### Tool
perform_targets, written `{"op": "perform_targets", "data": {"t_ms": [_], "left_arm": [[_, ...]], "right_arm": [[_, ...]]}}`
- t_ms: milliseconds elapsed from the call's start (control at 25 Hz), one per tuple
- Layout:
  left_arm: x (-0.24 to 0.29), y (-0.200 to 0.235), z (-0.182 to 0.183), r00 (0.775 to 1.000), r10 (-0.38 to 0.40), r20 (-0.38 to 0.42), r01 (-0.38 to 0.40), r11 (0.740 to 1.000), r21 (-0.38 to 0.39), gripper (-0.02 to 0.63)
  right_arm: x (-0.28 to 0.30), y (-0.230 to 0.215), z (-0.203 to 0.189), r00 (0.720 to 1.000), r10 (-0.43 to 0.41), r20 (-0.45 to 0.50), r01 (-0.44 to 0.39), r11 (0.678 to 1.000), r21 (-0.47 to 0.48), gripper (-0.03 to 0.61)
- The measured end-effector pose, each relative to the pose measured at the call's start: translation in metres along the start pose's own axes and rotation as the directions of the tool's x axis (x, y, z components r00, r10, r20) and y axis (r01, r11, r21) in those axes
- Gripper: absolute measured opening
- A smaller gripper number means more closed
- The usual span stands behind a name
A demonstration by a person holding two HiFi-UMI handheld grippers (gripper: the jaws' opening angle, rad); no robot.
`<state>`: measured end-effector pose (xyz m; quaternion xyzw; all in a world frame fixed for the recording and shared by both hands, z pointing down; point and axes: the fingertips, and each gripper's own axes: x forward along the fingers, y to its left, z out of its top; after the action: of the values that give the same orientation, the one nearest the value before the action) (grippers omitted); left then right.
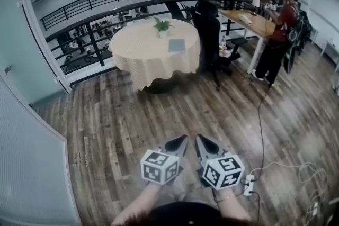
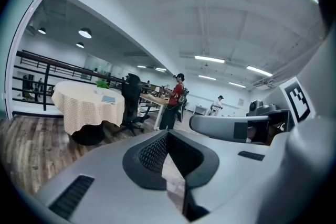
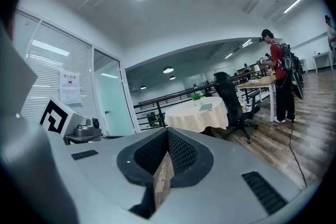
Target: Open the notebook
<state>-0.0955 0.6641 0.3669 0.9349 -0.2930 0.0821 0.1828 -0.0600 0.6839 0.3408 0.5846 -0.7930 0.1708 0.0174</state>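
Wood-plank floor (image 1: 116, 124), cream-clothed round table (image 1: 140, 58) bearing notebook (image 1: 176, 45), left gripper (image 1: 183, 139) and right gripper (image 1: 200, 139) fingers closed, empty.

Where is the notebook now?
In the head view the notebook lies on the right side of the round table, in front of the potted plant, beside the black chair.

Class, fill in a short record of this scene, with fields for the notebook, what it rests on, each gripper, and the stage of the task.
Notebook: notebook lying flat, seemingly closed
Support: round table with a checked cloth; a potted plant also stands on it
Left: left gripper, jaws together, empty
Right: right gripper, jaws together, empty
Stage: not begun; both grippers held over the wooden floor, well short of the table
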Motion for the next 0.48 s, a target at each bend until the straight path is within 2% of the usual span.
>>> {"op": "perform_targets", "data": {"t_ms": [160, 360, 480], "left_arm": [[0.011, -0.004, -0.003, 1.000, -0.005, -0.008, 0.005, 1.000, 0.001, 0.009], [0.029, -0.007, -0.007, 1.000, -0.028, 0.012, 0.029, 0.991, -0.134, 0.009], [0.037, -0.009, -0.004, 0.999, -0.035, 0.002, 0.034, 0.994, -0.108, 0.008]], "right_arm": [[0.000, -0.009, -0.003, 1.000, 0.014, -0.002, -0.014, 1.000, 0.026, 0.011], [0.000, -0.026, -0.005, 0.999, 0.035, -0.007, -0.035, 0.997, 0.069, 0.011], [0.003, -0.036, -0.002, 1.000, 0.027, -0.008, -0.027, 0.998, 0.055, 0.011]]}}
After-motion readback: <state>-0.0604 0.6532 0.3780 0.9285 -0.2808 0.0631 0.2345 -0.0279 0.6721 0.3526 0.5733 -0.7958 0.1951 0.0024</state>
